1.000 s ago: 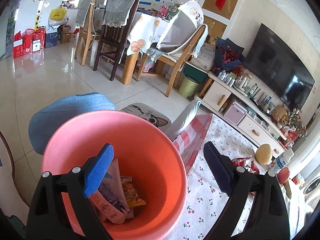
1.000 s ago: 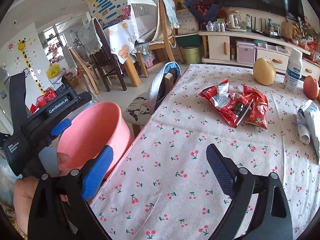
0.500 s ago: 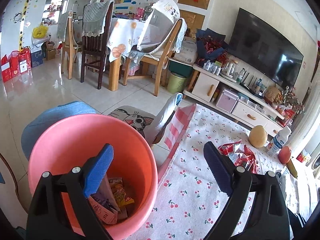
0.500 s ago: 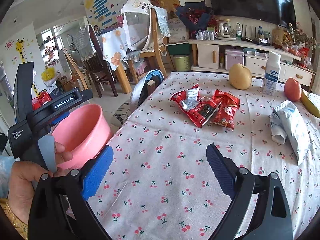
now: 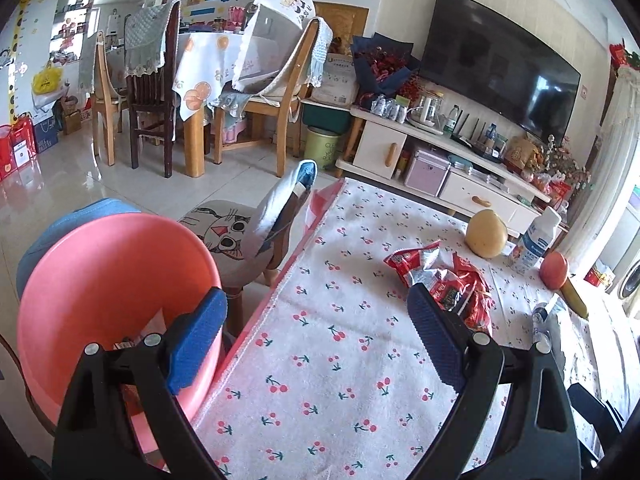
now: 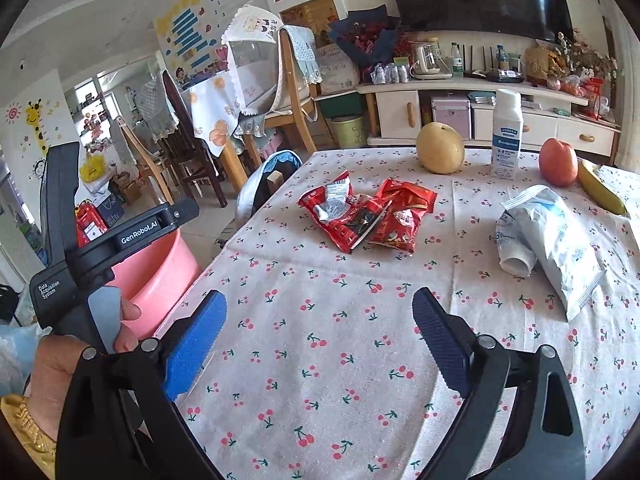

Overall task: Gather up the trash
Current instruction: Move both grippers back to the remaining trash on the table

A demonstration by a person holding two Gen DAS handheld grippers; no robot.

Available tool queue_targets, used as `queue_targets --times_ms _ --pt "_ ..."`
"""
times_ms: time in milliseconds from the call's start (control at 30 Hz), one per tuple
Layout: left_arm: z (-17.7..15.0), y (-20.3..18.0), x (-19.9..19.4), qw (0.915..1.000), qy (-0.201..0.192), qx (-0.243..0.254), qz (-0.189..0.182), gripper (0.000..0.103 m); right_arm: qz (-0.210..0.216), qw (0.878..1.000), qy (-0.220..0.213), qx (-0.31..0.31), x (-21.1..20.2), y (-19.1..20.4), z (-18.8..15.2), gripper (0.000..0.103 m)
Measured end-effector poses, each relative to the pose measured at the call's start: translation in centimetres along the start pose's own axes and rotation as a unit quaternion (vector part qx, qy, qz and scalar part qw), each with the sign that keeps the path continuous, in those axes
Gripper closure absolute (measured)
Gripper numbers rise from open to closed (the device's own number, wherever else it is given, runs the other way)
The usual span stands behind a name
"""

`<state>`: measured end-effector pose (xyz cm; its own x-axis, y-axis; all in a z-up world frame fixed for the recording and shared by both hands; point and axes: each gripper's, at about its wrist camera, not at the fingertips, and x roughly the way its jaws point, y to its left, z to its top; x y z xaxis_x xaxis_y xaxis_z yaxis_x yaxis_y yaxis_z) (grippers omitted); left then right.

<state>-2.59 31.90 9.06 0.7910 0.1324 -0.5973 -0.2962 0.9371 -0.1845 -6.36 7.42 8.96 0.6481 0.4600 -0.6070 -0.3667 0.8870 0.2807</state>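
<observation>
A: Where does the trash lie?

B: The red snack wrappers sit crumpled in a loose pile on the cherry-print tablecloth, on the near side of the yellow pear. To the right of them lies a white-and-blue bag with a white paper cup touching it.

A: How would the wrappers handle?

B: Probably very light, thin and crinkly, with a slick film that could slide out of a weak pinch. A raised, folded edge looks the best place to take hold; flat parts may just skid on the cloth.

A: And the tongs?

B: The right gripper hovers over the cloth on the near side of the wrappers, its blue pads spread wide with nothing between them. The left gripper is likewise apart and empty, at the table's left edge.

A: Where would the trash go?

B: Most likely the pink bucket, off the table's left edge, well apart from the wrappers. The pear, white bottle, apple and banana beyond the wrappers do not look like trash.
</observation>
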Motion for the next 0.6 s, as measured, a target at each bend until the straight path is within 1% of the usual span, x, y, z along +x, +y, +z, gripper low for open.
queue_targets --times_ms 167,367,500,600 --pt "-0.4 -2.0 0.7 0.9995 0.019 0.01 -0.021 0.011 -0.002 1.0 -0.005 0.026 -0.5 -2.6 0.4 0.01" --pt "-1.2 -4.3 2.2 0.9972 0.046 0.009 -0.059 0.011 -0.005 0.998 -0.012 0.057 -1.1 -6.0 1.7 0.01" --pt "-1.6 -5.9 3.6 0.9942 0.065 -0.001 -0.086 0.011 -0.023 0.997 -0.021 0.076 -1.3 -8.8 2.8 0.01" --pt "-1.9 -7.4 5.1 0.9914 0.082 -0.005 -0.102 0.011 -0.048 0.995 -0.014 0.092 -0.7 -11.6 3.5 0.01"
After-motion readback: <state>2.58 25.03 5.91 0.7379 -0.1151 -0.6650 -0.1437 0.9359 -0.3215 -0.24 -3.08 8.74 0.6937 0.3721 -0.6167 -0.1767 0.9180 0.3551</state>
